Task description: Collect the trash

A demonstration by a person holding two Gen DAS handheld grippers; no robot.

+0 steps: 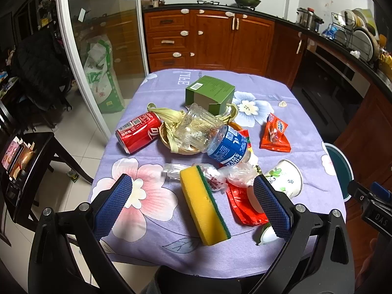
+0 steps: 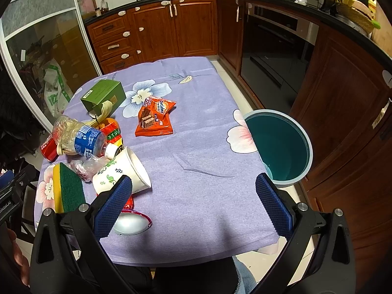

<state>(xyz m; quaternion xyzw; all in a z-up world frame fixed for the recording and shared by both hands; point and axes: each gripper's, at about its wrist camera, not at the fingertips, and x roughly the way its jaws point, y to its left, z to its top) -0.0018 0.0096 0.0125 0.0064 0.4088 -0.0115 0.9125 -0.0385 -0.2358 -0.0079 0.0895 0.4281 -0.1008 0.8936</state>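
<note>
Holding my left gripper (image 1: 193,207) and right gripper (image 2: 193,204) spread and empty, I judge nothing collected: the teal plastic bin (image 2: 307,144) at the table's right edge looks empty, litter like the red soda can (image 1: 138,132) remaining.

Left tool (image 1: 193,203) gapes wide above sponge (image 1: 204,205) on table (image 1: 137,250).

both cameras look down from the near end of the table (image 1: 156,83), close above it. both see the sponge (image 1: 204,204) and cup (image 2: 122,174).
</note>
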